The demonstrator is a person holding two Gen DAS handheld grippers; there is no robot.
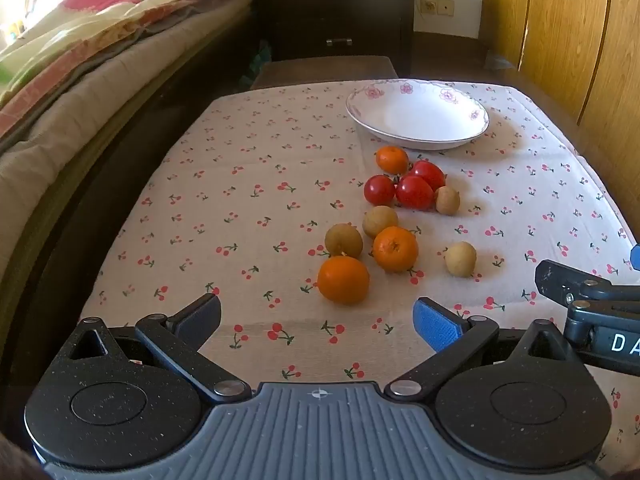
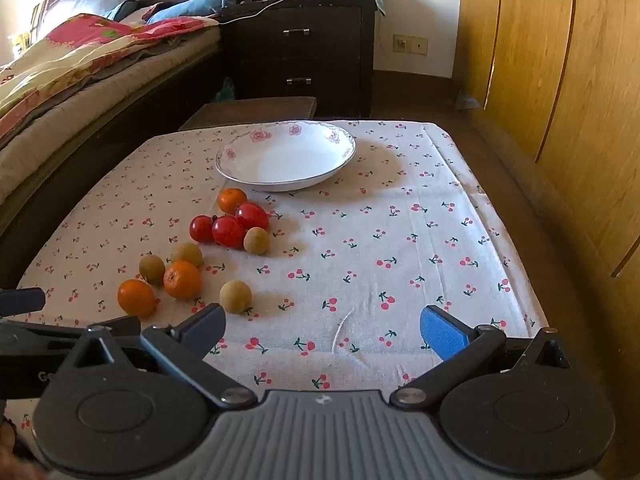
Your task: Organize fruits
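Observation:
Fruits lie loose on a cherry-print tablecloth (image 1: pixel 248 208): three oranges, the nearest one (image 1: pixel 343 280) (image 2: pixel 136 298), three red tomatoes (image 1: pixel 414 192) (image 2: pixel 228 231), and several tan longans, one apart (image 1: pixel 461 259) (image 2: pixel 235 297). An empty white floral plate (image 1: pixel 418 118) (image 2: pixel 286 156) sits beyond them. My left gripper (image 1: pixel 318 318) is open and empty, just short of the nearest orange. My right gripper (image 2: pixel 324 330) is open and empty, to the right of the fruits; the tan longan lies just past its left finger (image 2: pixel 204 326).
A bed (image 1: pixel 80 80) with a floral blanket runs along the left. A dark drawer chest (image 2: pixel 304 52) and a low stool (image 2: pixel 256 110) stand behind the table. Wooden wardrobe doors (image 2: pixel 560 80) line the right. The right gripper's body (image 1: pixel 592 304) shows at the left view's right edge.

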